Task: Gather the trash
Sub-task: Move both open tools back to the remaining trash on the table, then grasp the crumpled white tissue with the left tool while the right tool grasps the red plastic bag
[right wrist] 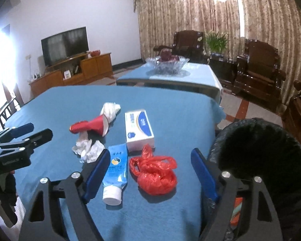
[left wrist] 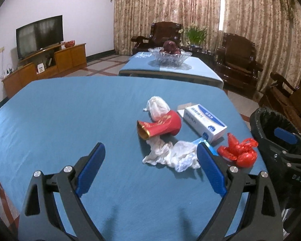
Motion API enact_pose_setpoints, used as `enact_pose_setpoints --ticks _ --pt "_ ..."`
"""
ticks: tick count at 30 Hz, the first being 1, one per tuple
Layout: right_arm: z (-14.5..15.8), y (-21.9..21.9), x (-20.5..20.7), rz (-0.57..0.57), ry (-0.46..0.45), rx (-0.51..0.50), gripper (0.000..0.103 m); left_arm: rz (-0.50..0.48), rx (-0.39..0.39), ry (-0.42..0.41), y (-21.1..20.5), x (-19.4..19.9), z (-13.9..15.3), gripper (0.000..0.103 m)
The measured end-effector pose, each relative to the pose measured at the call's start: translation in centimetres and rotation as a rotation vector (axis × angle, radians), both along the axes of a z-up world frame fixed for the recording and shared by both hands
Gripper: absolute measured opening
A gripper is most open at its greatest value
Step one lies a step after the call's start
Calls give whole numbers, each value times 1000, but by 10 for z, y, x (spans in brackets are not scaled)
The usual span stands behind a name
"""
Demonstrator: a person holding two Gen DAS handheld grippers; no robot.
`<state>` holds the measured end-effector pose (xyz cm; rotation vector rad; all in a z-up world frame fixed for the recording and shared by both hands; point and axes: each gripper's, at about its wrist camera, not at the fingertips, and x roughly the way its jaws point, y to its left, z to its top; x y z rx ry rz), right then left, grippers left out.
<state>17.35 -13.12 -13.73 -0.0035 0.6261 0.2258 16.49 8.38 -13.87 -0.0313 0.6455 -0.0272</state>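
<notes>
Printing on the white-and-blue carton (right wrist: 139,129) is too small and blurred to read, and the same goes for the characters and round emblem on the light blue squeeze tube (right wrist: 115,172), which lies flat with its white screw cap toward the camera. Both rest on a table draped in matte blue cloth (left wrist: 70,120). Between the tube and the bin lies a glossy, knotted red plastic bag (right wrist: 153,173), crinkled into loops. Further back, a crushed red paper cup (left wrist: 160,125) with gold lettering, not legible, and a gold-lined rim lies on its side, touching a wad of white tissue (left wrist: 157,106) behind it and a flatter crumple of white tissue (left wrist: 170,154) in front. A round bin lined with a black plastic bag (right wrist: 256,152) stands just beside the table's right edge. The left gripper (left wrist: 150,170) hovers over the cloth with its blue-padded jaws spread wide and nothing between them. The right gripper (right wrist: 150,175) is likewise wide open and empty-handed, its pads framing the tube and red bag from above. Faint white letters on the side of the right gripper's black body, seen from the left wrist, cannot be read with certainty.
</notes>
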Motion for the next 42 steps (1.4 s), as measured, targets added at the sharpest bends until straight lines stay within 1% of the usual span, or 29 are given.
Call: enact_pose_setpoints --ticks 5,16,21,22,23,24,25,26,29,31,33,38,40,42 --pt "-16 3 10 15 41 -11 74 9 3 25 3 4 -11 90" --pt "-40 5 27 17 103 -33 70 4 11 54 0 13 -23 90" --pt "-50 3 35 25 159 -23 68 -3 12 66 -4 17 -27 90" --pt "-50 3 36 25 166 -21 66 -4 13 68 -4 18 -27 90" --pt "-51 2 37 29 173 -18 61 -4 14 70 -5 19 -28 90" --pt "-52 2 39 35 181 -16 57 -5 13 70 -5 20 -29 90" --pt "-53 4 40 38 190 -22 51 -6 12 72 -5 20 -29 90" --pt "-54 5 41 43 196 -29 49 -7 11 73 -6 21 -29 90" --pt "-53 9 40 67 187 -43 43 -13 10 78 -9 23 -30 90" --pt "-50 11 38 69 166 -65 41 -21 5 84 -13 25 -32 90" --pt "-43 10 35 59 140 -66 41 -29 -1 90 -17 28 -34 90" --pt "-32 -3 35 31 124 -35 41 -40 -10 120 -30 42 -44 89" --pt "-30 -5 35 30 121 -33 41 -35 -12 138 -33 46 -49 85" --pt "-30 -6 34 32 118 -38 41 -30 -21 167 -34 53 -56 83"
